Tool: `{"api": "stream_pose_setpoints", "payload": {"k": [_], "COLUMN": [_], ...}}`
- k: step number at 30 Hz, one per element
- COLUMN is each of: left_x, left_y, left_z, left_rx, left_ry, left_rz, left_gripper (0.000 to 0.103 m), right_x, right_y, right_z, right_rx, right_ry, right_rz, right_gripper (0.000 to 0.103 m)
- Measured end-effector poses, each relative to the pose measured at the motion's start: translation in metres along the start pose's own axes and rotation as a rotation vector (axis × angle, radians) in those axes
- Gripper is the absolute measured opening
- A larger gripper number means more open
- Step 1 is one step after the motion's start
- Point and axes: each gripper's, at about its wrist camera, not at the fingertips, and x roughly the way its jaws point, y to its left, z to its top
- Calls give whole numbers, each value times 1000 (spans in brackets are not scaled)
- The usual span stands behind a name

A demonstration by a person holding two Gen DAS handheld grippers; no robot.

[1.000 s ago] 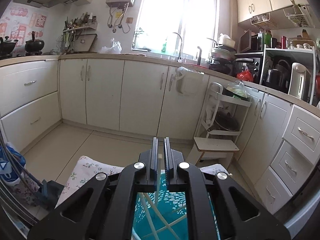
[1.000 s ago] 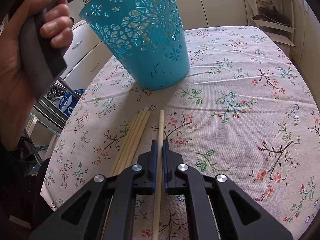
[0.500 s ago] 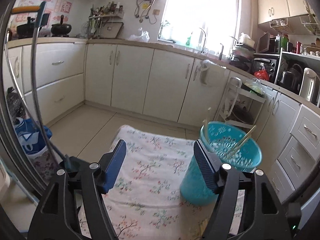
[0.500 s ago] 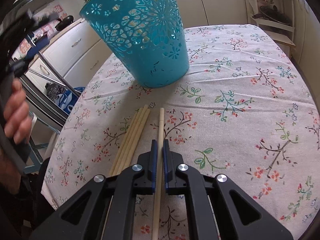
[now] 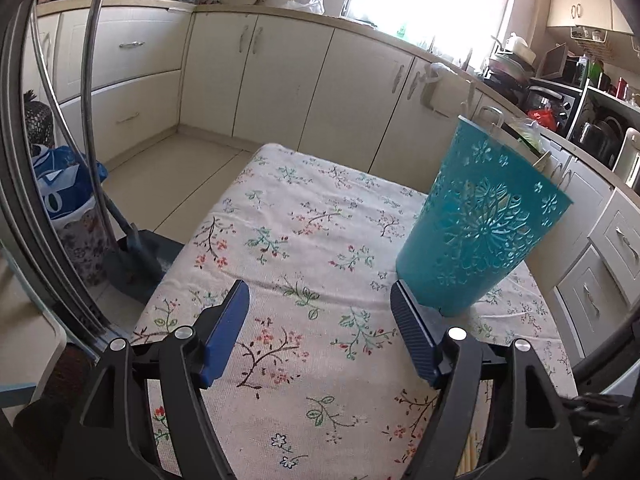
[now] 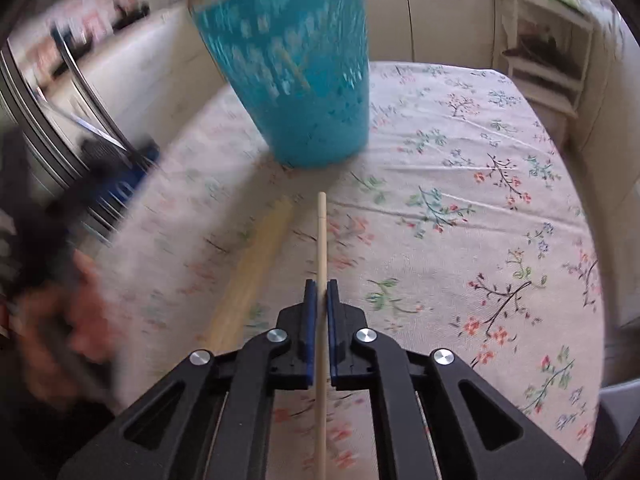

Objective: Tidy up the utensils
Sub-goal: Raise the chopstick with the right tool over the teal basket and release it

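Blue-padded fingers of the left gripper stand wide apart and are opening a shade further, with nothing between them but floral cloth; they hang over the near left part of the surface, the right pad just beside the foot of the basket but, as far as I can tell, not touching it. In the right wrist view the hand carrying that gripper shows as a blur at about nine o'clock. Moving right, a loose bundle of chopsticks lies flat on the cloth, running from seven o'clock up toward the middle, its tips near the basket's base but apart from it. Just to its right, the right gripper has its fingers closed tight on a single chopstick, which points straight to twelve o'clock, at the basket. The teal basket, with cut-out flower patterns, stands upright at twelve o'clock in this view and at about two o'clock in the left wrist view; at least one pale stick shows through its holes and a tip or two peeps over the rim, so some sorting looks done. I would judge the job partly along: some chopsticks are already in, one is in the grip and not yet delivered, and the bundle on the cloth is left to go.
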Motion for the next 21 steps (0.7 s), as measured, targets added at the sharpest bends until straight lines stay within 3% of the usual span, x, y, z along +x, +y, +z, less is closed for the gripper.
{"api": "stream_pose_setpoints", "payload": {"k": [4, 7, 11, 13, 17, 21], "left_x": [3, 3, 5, 4, 3, 3], "left_y": [12, 7, 4, 6, 8, 9], "left_z": [-2, -3, -4, -3, -3, -4], "left_rx": [-74, -52, -40, -50, -64, -67], "left_ry": [7, 8, 19, 18, 7, 6], "left_rz": [-15, -17, -18, -24, -37, -49], "left_gripper": [72, 75, 76, 76, 76, 76], "right_x": [-70, -114, -131, -119, -72, -31], "right_y": [0, 6, 21, 29, 36, 30], "right_z": [31, 75, 141, 171, 217, 227], "right_rx": [67, 88, 106, 117, 120, 124], "right_ry": [-212, -401, -600, -642, -640, -560], "right_rz": [244, 301, 210, 156, 11, -81], "right_gripper": [6, 6, 6, 6, 6, 6]}}
